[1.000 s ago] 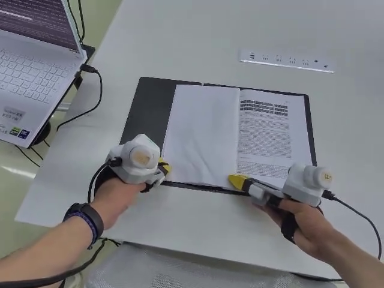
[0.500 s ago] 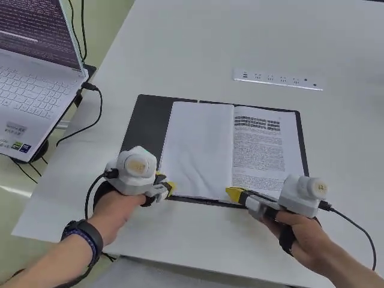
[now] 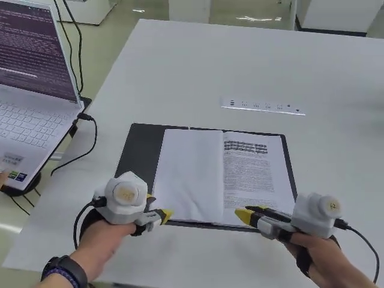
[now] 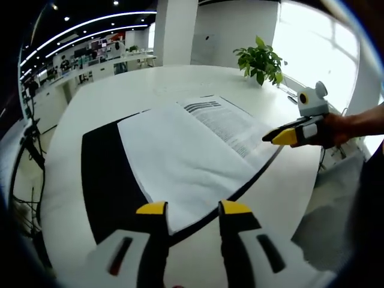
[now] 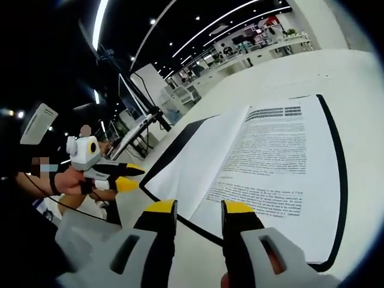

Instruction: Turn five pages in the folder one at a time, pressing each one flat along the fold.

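Head view: the folder (image 3: 139, 157) lies open in the middle of the frame, and its fold (image 3: 222, 171) runs from top to bottom. The printed page (image 3: 257, 171) is right of the fold and the blank page (image 3: 189, 174) is left of it. The right gripper (image 3: 245, 215) is at the lower edge of the printed page, near the fold. The left gripper (image 3: 159, 216) is just beside the lower left corner of the blank page.

Left gripper view: jaws apart, holding nothing; the blank page lies straight ahead.

Right gripper view: jaws apart and empty; the printed page lies ahead, towards the right.

I judge that the right gripper is the nearer one for turning the printed page leftwards over the fold.
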`<action>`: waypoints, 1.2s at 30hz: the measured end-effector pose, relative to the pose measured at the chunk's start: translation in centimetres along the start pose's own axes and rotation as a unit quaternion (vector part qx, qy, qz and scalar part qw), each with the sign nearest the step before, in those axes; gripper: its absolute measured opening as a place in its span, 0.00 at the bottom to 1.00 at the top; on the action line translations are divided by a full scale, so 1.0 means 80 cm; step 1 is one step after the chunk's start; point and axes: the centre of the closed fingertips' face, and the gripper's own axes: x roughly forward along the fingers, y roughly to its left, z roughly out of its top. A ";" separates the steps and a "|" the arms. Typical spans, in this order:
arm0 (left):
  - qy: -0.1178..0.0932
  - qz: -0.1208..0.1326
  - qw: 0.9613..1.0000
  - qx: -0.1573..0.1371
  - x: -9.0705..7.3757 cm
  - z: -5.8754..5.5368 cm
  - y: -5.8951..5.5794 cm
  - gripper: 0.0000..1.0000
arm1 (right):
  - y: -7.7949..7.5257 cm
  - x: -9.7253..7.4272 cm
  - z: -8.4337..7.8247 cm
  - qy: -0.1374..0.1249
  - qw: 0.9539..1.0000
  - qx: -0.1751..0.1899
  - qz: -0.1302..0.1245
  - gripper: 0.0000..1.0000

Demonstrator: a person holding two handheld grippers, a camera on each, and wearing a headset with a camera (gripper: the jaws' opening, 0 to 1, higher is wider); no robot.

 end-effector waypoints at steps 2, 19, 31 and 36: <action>-0.007 0.003 1.000 0.014 -0.008 0.008 0.000 0.33 | 0.001 -0.009 0.007 -0.005 1.000 -0.009 -0.004 0.29; -0.036 0.005 0.998 0.052 -0.067 0.028 0.004 0.48 | 0.001 -0.085 0.026 -0.023 0.996 -0.076 -0.038 0.53; -0.085 0.020 0.996 -0.001 -0.101 0.029 -0.001 0.60 | -0.005 -0.143 0.019 -0.052 0.992 -0.074 -0.088 0.63; -0.095 0.026 0.995 -0.020 -0.111 0.024 -0.003 0.64 | -0.012 -0.156 0.002 -0.052 0.991 -0.066 -0.106 0.66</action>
